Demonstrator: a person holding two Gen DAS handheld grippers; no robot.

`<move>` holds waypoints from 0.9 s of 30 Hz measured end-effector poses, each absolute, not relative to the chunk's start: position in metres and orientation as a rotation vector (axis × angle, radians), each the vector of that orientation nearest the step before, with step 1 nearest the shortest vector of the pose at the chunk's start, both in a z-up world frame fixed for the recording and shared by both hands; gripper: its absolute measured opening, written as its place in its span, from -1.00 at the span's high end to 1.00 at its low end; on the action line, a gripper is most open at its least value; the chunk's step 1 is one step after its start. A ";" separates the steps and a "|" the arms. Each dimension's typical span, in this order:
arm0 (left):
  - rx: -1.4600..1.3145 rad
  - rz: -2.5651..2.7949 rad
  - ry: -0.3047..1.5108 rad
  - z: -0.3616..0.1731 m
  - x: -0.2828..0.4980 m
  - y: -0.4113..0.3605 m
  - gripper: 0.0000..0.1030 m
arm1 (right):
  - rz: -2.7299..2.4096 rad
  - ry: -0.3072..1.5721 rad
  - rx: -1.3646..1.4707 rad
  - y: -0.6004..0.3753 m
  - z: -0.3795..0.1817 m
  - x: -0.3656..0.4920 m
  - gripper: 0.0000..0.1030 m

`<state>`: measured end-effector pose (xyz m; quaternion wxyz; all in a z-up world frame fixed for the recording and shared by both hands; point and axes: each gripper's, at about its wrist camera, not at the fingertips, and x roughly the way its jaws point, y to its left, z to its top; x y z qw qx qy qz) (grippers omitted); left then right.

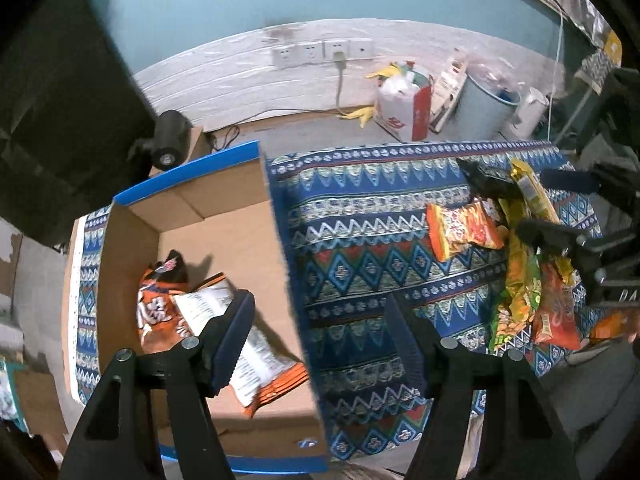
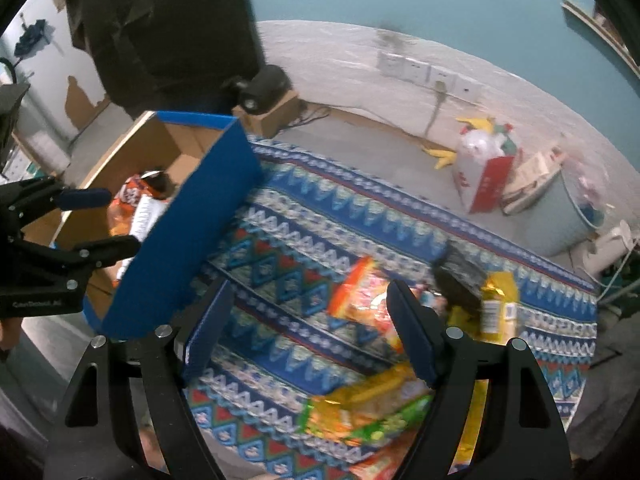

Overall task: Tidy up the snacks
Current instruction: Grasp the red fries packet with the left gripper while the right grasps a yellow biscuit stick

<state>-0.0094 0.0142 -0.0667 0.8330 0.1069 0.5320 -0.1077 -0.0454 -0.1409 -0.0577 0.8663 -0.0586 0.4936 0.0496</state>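
Orange snack bags (image 1: 180, 312) in cardboard box (image 1: 188, 200)

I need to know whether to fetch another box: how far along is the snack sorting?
Done: two orange packets lie in the box. In hand: nothing; the left gripper and right gripper are both open and empty. Left: the pile of snacks on the cloth beside the box.

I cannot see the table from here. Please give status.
Both claws, left and right, open, empty. Orange packets in box. Snack pile waits on cloth. Nothing blocking.
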 end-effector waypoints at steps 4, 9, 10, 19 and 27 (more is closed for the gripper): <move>0.238 -0.248 1.126 -0.070 -0.008 -0.003 -0.48 | 0.066 1.031 -0.122 -0.166 -0.055 -0.052 -0.54; 0.246 -0.282 1.146 -0.080 -0.001 -0.026 -0.49 | -0.001 1.034 -0.141 -0.200 -0.058 -0.060 -0.55; 0.247 -0.287 1.151 -0.082 0.001 -0.030 -0.49 | -0.012 1.037 -0.139 -0.206 -0.059 -0.062 -0.55; 0.283 -0.330 1.204 -0.103 0.014 -0.067 -0.49 | -0.095 1.076 -0.083 -0.262 -0.078 -0.072 -0.55; 0.244 -0.351 1.260 -0.116 0.027 -0.083 -0.49 | -0.142 1.112 -0.045 -0.301 -0.099 -0.078 -0.55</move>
